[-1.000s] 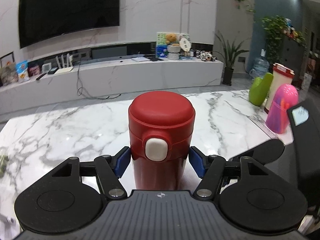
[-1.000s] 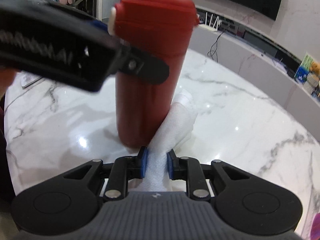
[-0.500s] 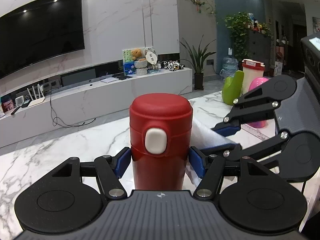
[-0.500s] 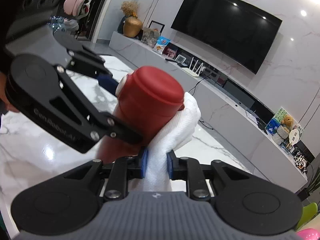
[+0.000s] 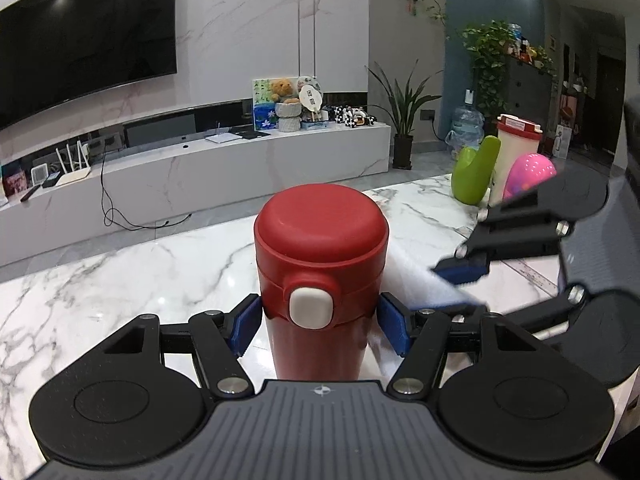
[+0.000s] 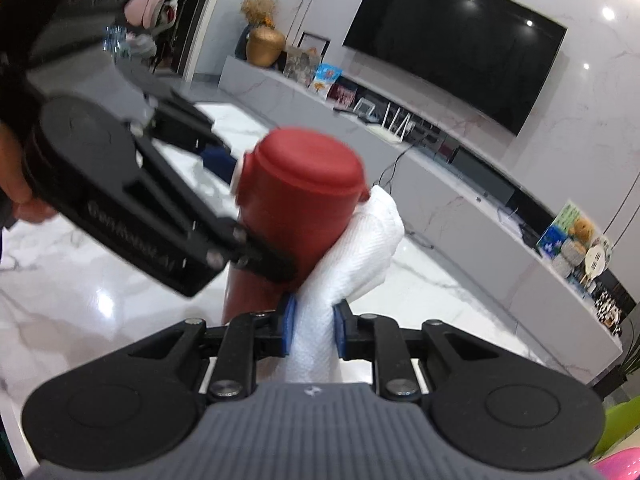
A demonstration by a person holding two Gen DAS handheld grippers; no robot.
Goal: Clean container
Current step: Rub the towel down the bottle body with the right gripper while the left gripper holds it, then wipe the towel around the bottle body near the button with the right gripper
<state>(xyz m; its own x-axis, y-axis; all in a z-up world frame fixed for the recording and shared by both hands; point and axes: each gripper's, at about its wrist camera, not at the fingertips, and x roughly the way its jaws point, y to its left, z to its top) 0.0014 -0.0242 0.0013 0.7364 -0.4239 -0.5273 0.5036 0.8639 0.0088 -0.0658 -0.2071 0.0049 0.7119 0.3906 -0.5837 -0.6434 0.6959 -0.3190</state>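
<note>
Two claws, one red flask (image 5: 320,280) and a white cloth (image 6: 352,252).
Left claw (image 5: 320,320) pinches the domed, white-buttoned flask; right claw (image 6: 312,330) pinches the cloth against its side.

Matt red flask (image 5: 320,276) (smooth lid), ribbed white cloth (image 6: 352,256), glossy marble table (image 5: 120,280).

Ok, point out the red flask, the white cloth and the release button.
Red flask (image 5: 322,220), left wrist view, on its lid top.
White cloth (image 6: 360,248), right wrist view, on the bunched fold beside the flask.
Release button (image 5: 311,307), left wrist view, on its centre.
</note>
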